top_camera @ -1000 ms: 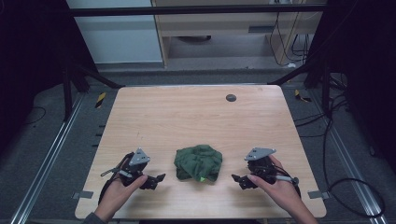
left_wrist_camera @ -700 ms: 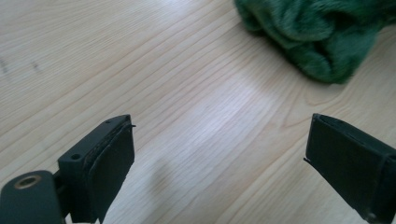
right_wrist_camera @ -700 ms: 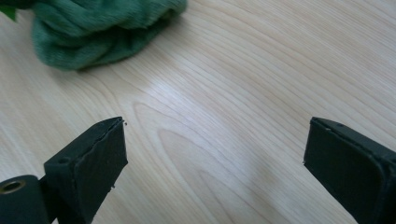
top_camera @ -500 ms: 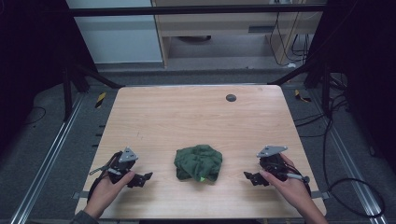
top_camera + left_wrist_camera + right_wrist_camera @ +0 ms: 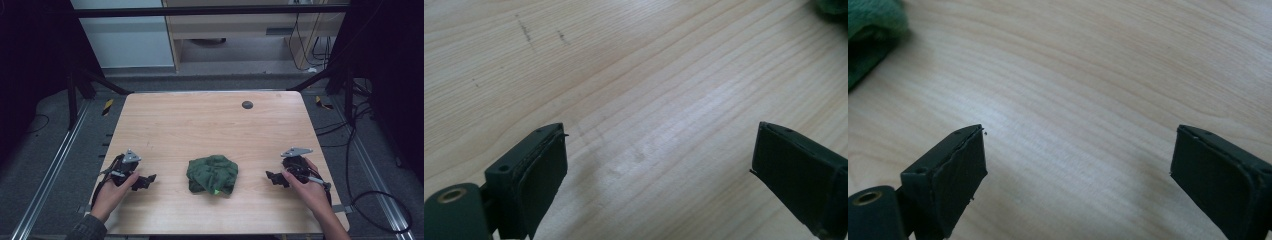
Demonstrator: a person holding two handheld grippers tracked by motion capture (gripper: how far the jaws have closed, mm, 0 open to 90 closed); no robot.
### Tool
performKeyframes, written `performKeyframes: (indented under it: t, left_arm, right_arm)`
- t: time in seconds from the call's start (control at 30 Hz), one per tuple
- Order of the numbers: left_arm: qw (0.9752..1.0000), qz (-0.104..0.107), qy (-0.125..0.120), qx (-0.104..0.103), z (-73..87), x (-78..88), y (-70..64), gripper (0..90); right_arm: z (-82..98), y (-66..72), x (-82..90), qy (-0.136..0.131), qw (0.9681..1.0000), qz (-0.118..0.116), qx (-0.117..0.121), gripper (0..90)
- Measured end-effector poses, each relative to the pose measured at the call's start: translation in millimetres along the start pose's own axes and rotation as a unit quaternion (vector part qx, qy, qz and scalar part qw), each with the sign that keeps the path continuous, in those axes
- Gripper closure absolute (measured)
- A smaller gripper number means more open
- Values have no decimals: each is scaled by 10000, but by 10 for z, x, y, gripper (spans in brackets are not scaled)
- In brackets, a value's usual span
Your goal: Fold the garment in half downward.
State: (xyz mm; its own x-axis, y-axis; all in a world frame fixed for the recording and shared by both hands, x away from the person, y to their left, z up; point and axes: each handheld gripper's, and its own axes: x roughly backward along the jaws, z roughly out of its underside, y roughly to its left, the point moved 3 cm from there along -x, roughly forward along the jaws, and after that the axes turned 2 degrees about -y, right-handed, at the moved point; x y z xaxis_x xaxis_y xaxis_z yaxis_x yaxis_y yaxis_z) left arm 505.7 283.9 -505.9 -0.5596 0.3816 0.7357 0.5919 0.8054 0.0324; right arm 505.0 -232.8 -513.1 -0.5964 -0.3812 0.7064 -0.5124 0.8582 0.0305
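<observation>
Table evenly lit from above, surroundings dark; soft glare on wood in gripper views, near claws blurred

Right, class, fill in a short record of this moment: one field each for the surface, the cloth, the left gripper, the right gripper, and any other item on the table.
surface: light wooden table
cloth: green cloth, crumpled in a heap near the front middle of the table, touched by neither gripper
left gripper: left gripper, jaws wide open over bare wood, to the left of the cloth
right gripper: right gripper, jaws wide open over bare wood, to the right of the cloth
other item: small dark round spot near the far edge
</observation>
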Motion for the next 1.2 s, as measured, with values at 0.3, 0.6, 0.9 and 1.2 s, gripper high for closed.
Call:
performKeyframes:
  t: [0.3, 0.6, 0.9, 1.2]
  left_arm:
    - [9999, -107, -49, 103, 19, -134, 110, 71]
    - [9992, -205, -235, 250, 26, -241, 135, 54]
    - [9983, -235, -452, 282, 49, -270, 140, 33]
    - [9984, -255, -420, 295, 42, -284, 141, 3]
  right_arm:
    - [-20, -131, -116, -59, 9993, 249, -262, 79]
    - [-19, -167, -230, -285, 9972, 459, -521, 70]
    - [-45, -86, -319, -300, 9956, 741, -495, 12]
    - [-76, -66, -356, -305, 9938, 866, -623, 1]
